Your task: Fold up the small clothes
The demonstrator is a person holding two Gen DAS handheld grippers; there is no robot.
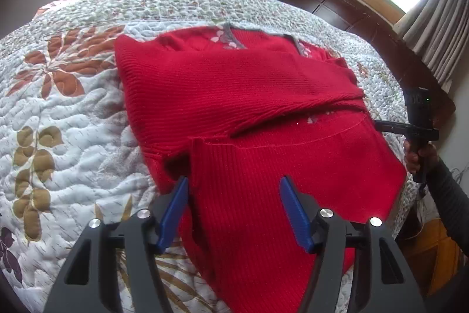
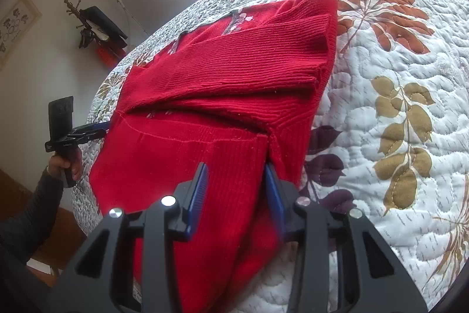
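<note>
Lying across the quilted bedspread is the red knit sweater, its sleeves folded over the body and a grey floral collar showing at twelve o'clock in the left wrist view. The left gripper hovers over the near hem, its blue fingers spread wide with red knit filling the gap between them — whether they touch the cloth, I cannot tell. Over in the right wrist view, the right gripper has its blue fingers set apart, a raised fold of the sweater's edge standing between them; the right finger lies against the fabric, yet the pads are not pressed together. At three o'clock in the left view a hand in a dark sleeve grips the other tool's handle beside the sweater's edge.
</note>
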